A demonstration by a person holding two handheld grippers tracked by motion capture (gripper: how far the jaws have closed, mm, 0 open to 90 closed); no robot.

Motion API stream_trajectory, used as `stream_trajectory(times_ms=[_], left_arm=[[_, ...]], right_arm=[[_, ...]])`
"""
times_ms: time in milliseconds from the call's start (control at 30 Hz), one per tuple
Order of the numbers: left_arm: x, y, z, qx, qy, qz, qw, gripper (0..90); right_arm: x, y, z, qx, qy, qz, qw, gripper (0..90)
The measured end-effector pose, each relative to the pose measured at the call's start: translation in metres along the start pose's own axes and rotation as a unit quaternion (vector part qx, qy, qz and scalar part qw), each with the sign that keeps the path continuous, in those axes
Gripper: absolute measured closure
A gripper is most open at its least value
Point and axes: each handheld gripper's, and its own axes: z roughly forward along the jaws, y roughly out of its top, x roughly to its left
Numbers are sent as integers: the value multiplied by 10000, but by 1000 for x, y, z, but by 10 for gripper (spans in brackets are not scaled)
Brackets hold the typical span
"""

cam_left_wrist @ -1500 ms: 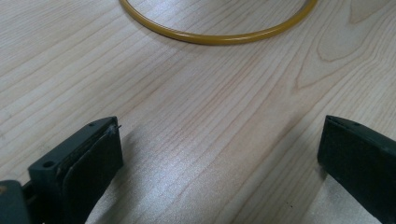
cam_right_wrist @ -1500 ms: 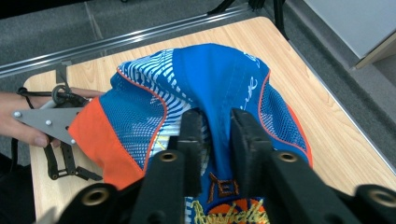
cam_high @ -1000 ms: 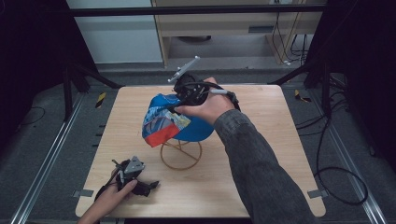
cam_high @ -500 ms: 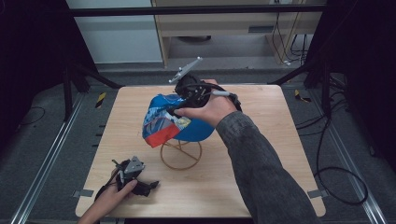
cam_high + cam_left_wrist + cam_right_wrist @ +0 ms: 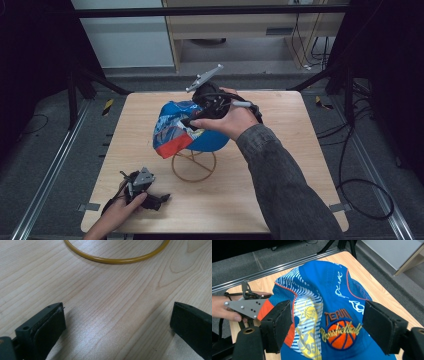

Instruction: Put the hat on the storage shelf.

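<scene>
The right gripper is hovering over the blue cap, its jaws just having been opening, spread wide with the cap's crown below them, untouched. The cap is sitting on the wire stand mid-table. At seven o'clock, the left gripper is resting gaping on the table.

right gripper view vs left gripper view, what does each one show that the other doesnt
Right gripper view alone: the blue cap with its basketball patch, between the open jaws of the right gripper, which have just been opening, plus the left gripper in a hand. Left gripper view alone: the yellow wire ring of the stand, beyond the left gripper's open, empty jaws. Both: the wooden table.
</scene>
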Motion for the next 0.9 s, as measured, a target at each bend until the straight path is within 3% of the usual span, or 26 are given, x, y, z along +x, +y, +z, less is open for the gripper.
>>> stream_trajectory(times_ms=[800,900], left_arm=[[0,0,0,1,-2,1,10000,0],[0,0,0,-2,-1,-4,10000,0]], right_arm=[[-15,-41,-35,-21,-303,424,9986,99],[-18,-50,-47,-174,-313,459,9983,84]])
